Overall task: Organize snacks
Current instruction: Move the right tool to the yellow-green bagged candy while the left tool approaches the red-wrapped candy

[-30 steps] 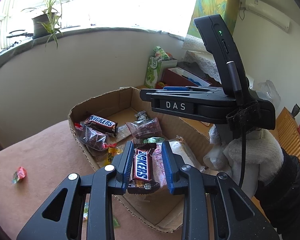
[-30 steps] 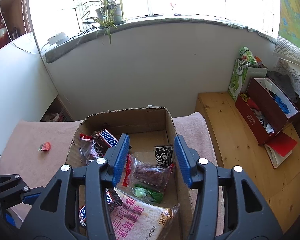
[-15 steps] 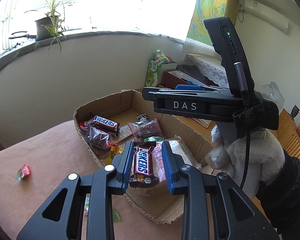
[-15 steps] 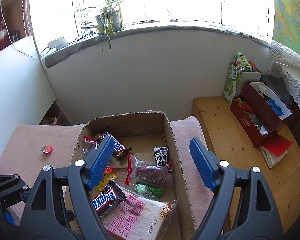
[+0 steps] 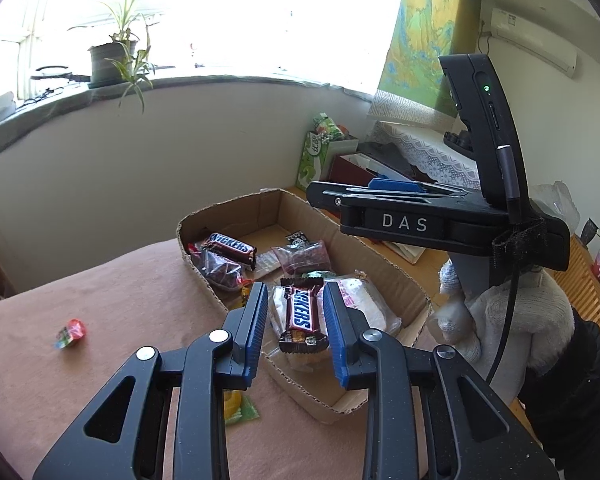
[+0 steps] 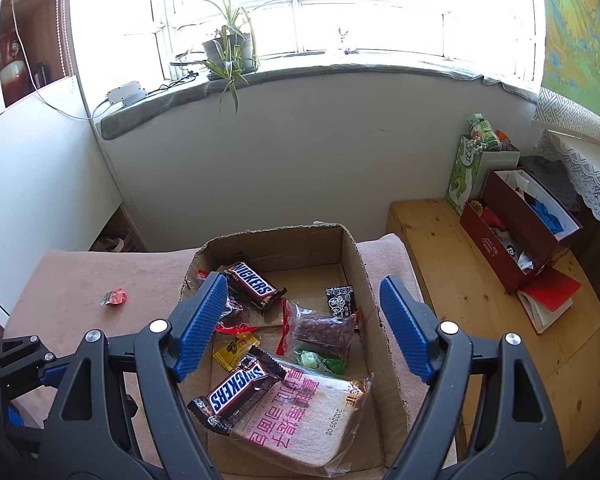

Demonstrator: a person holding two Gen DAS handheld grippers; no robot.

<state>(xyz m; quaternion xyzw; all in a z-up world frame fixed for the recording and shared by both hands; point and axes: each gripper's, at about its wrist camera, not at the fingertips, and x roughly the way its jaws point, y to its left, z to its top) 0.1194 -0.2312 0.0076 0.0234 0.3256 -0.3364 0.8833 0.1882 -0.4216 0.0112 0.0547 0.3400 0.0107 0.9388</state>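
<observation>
An open cardboard box (image 6: 276,248) stands on the brown cloth. Inside, one Snickers bar (image 6: 236,390) rests on a bread packet (image 6: 300,420), a second Snickers (image 6: 256,284) lies at the back left, and a bag of dark red snacks (image 6: 324,328) sits in the middle. My right gripper (image 6: 303,280) hovers over the box, open wide with nothing between its fingers. My left gripper (image 5: 295,288) is at the box's near left side, jaws a little apart. The near Snickers (image 5: 302,316) shows through its gap but lies in the box, untouched.
A red candy (image 5: 71,332) lies loose on the cloth (image 5: 120,300), and a yellow-green wrapper (image 5: 240,408) sits under my left gripper. A gloved hand (image 5: 500,320) holds the right gripper. To the right is a wooden bench (image 6: 460,280) with a red box (image 6: 520,240).
The right gripper's jaws spread from narrow to wide above the bag of dark red snacks. Both grippers drew back and up from the box. The left jaws kept their gap.
</observation>
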